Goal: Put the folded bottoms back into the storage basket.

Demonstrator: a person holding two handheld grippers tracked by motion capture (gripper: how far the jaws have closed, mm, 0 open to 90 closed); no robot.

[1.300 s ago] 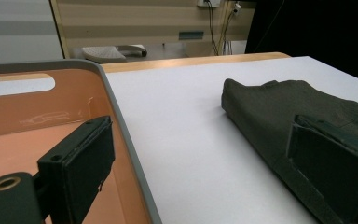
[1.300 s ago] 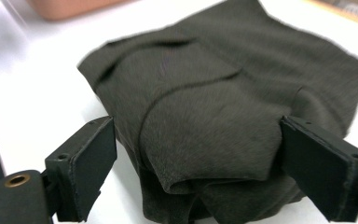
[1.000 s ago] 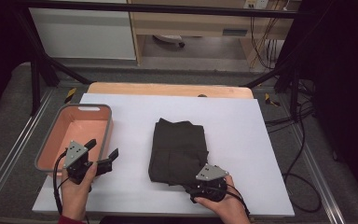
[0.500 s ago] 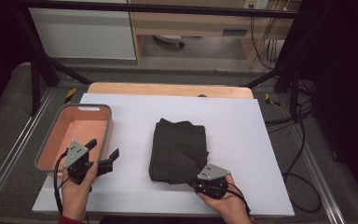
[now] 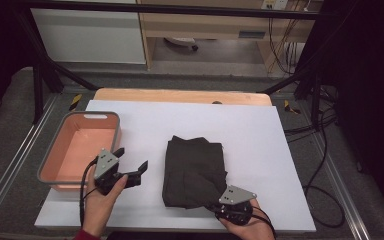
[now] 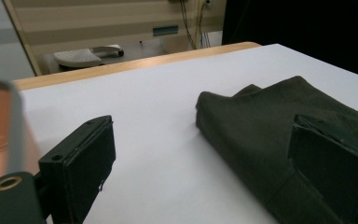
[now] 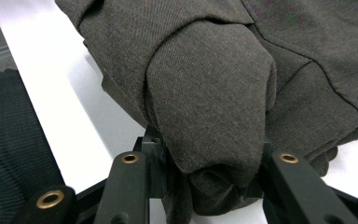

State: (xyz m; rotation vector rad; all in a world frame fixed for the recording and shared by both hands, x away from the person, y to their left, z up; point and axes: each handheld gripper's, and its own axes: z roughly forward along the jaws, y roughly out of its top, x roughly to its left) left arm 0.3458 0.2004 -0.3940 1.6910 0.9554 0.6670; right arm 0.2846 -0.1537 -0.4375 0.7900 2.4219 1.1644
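A: Right, garment first. Where does it lie?

B: Dark folded garment (image 5: 194, 171) lies on the white table cover (image 5: 260, 145), a little right of the middle, long side running away from the person. Its near right corner is bunched up and drawn toward the right gripper (image 5: 219, 205).

A: And that gripper's claw?

B: Pinching the cloth. In the right gripper view a thick fold of the garment (image 7: 214, 93) sits squeezed between the two black jaws, fabric bulging over them. The jaws have just been closing, with the cloth between them. The grey three-cornered plate (image 5: 236, 195) rides on top; the right hand (image 5: 247, 227) holds the body at the table's near edge.

A: The other side?

B: Left gripper (image 5: 130, 159) hovers over the cover, between the garment and the pink bin (image 5: 47, 167), jaws spread wide, nothing between them. In the left gripper view its jaws frame bare white cover, with the garment (image 6: 279, 126) behind the right-hand jaw, apart from it as far as can be told. The left hand (image 5: 100, 205) grips it from below.

A: The bin?

B: Grey-rimmed, at the table's left edge, just beside the left gripper. Beyond the cover, a strip of wooden tabletop (image 5: 180, 95) shows at the far edge.
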